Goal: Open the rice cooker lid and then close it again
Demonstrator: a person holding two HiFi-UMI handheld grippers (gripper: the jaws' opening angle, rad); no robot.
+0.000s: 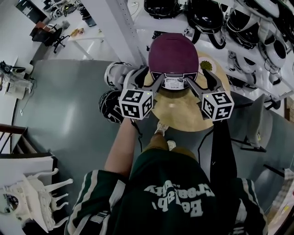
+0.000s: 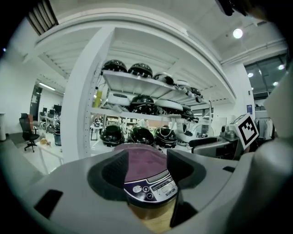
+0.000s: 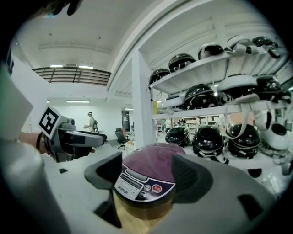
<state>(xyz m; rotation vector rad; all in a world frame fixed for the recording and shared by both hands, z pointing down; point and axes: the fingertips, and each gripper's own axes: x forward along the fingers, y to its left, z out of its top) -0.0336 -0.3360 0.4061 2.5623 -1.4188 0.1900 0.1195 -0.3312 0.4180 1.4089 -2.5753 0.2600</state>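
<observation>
Head view: my left gripper [image 1: 149,78] and right gripper [image 1: 202,80] hang released, gripping nothing, just before the closed maroon rice cooker [image 1: 173,53] on the round wooden table [image 1: 179,120]; helmets [image 1: 206,13] crowd the shelves behind it.

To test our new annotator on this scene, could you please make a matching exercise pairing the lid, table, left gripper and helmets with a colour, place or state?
Things:
1 lid
2 table
3 left gripper
4 helmets

Descriptions:
a on the shelves
b open
c maroon, shut
d round, wooden

Pairs: 1-c, 2-d, 3-b, 4-a
</observation>
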